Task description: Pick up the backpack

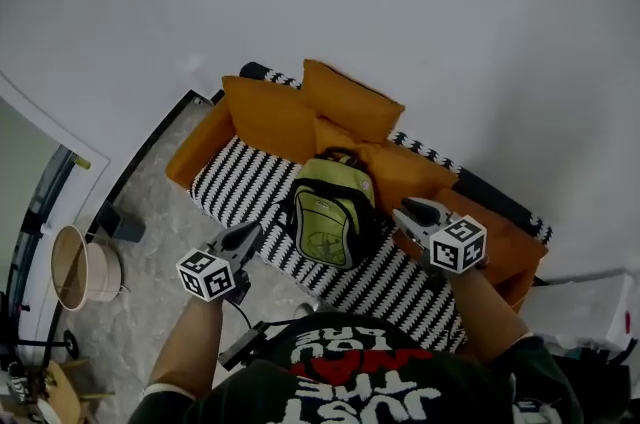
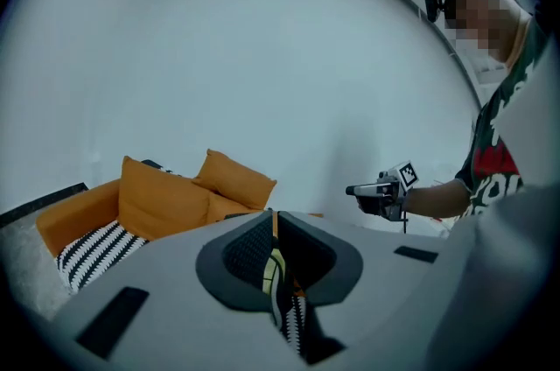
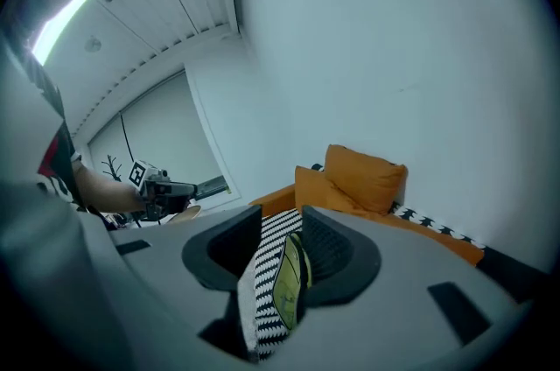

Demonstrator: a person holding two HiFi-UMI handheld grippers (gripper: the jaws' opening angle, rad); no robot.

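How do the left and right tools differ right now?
The left tool has its jaws together; the right tool has its jaws apart. In the head view the left tool is lower left of the backpack, the right tool at its right side. Both are empty, and neither touches the backpack.

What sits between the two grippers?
The green backpack, on the striped sofa seat, lies between the left gripper and right gripper; head view shows it.
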